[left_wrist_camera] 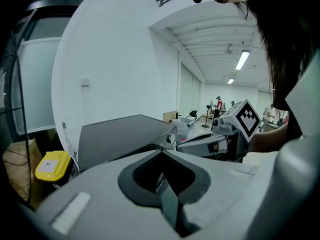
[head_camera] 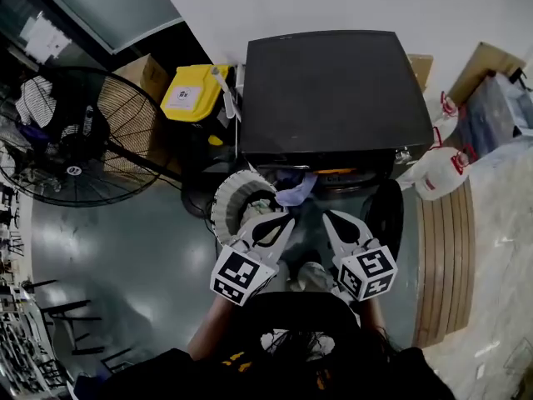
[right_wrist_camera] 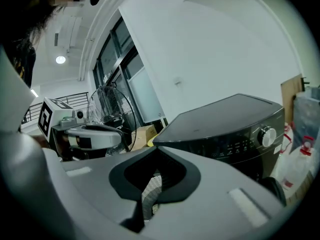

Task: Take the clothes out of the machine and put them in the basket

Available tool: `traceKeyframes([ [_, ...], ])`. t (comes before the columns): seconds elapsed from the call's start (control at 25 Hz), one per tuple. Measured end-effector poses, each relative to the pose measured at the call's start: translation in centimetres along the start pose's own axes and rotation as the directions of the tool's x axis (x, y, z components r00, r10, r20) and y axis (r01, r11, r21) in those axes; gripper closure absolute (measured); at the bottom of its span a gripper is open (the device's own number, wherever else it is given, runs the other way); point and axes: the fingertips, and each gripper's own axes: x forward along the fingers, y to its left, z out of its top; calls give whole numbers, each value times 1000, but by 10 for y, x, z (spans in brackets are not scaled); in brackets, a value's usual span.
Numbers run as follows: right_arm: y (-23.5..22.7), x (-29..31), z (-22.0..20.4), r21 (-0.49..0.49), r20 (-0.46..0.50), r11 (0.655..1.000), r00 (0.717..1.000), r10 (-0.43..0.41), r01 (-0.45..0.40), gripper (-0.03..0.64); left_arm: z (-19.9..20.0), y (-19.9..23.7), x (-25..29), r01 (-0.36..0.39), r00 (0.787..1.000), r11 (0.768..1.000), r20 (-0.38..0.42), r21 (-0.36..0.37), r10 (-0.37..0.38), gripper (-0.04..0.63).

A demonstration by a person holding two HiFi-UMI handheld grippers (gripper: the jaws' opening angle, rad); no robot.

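Left gripper [head_camera: 281, 223] and right gripper [head_camera: 331, 222] clenched, empty, facing the machine [head_camera: 333, 90].
Open one, pinch cloth [head_camera: 294, 192] at its front edge, carry to basket [head_camera: 225, 202].

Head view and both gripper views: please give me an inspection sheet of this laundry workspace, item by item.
Surface: grey floor; wooden boards at the right.
Job's things: black washing machine, pale purple cloth hanging at its opening; white ribbed basket beside it, at the left.
Clutter: yellow-lidded bin; white jugs; cardboard box.
Grippers: left gripper and right gripper both shut, holding nothing, in front of the machine.
Cables: nothing seen.
Surroundings: standing fan; white wall.
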Motion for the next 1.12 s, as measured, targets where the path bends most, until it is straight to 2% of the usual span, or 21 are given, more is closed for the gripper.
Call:
traceKeyframes([
  [0.24, -20, -8, -10, 50, 28, 994, 995, -99, 97, 589, -10, -6, 17, 96, 994, 995, -48, 40, -95, 594],
  [0.52, -29, -12, -24, 116, 59, 966, 969, -239, 231, 589, -17, -6, 22, 224, 973, 972, -81, 69, -218, 594],
  [0.88, -49, 8, -66, 191, 78, 893, 901, -427, 407, 589, -43, 5, 33, 352, 935, 919, -117, 180, -335, 594],
  [1.12, -78, 17, -113, 332, 101, 813, 839, -534, 478, 589, -76, 8, 46, 416, 908, 888, -149, 198, -392, 594],
])
